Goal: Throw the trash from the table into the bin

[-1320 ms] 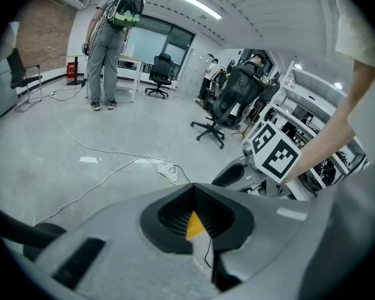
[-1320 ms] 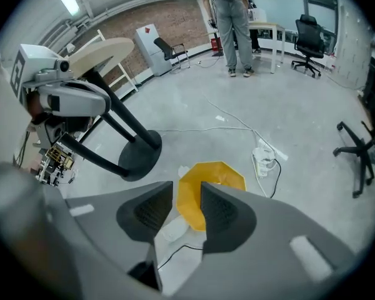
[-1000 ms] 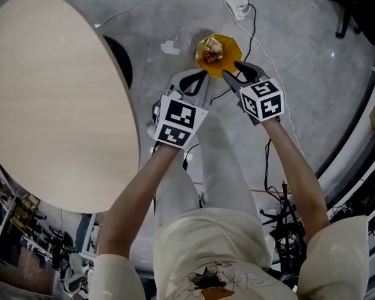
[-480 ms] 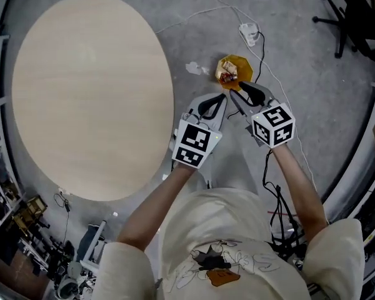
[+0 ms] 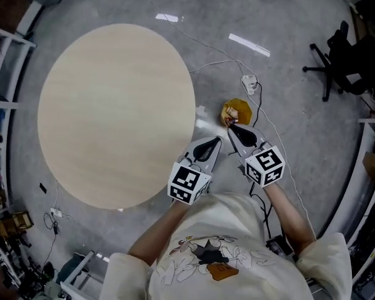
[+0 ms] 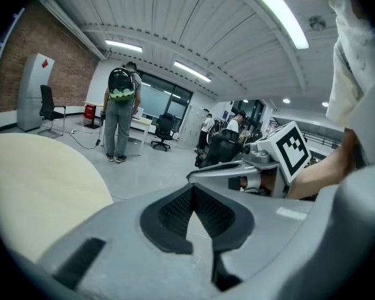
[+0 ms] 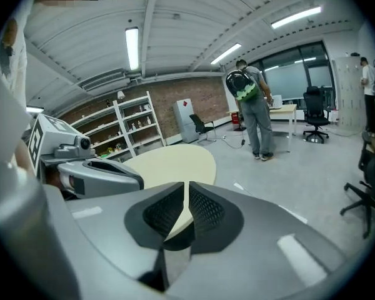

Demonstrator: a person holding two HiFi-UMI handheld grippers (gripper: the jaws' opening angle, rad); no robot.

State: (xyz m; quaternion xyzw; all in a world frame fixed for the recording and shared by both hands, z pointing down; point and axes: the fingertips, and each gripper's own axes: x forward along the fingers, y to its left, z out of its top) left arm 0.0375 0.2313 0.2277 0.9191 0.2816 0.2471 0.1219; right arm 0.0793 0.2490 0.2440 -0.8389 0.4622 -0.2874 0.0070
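Head view: I have both arms stretched forward side by side, black-and-white marker cubes on top. The left tool [image 5: 207, 149] and right tool [image 5: 239, 134] are over the floor, beside the round pale counter [image 5: 112, 105]. The crumpled reddish trash [image 5: 231, 113] lies in the yellow bin [image 5: 245, 107], just past the right tool.

Left gripper view: the jaws meet, with nothing between them.

Right gripper view: the jaws have just been closing to a hairline slit and are empty.

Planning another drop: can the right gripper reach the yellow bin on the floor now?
Probably yes. The yellow bin stands on open floor just ahead of the right gripper, nothing between them. The gripper is well above it, its jaws have just been closing on nothing, so it must come down.
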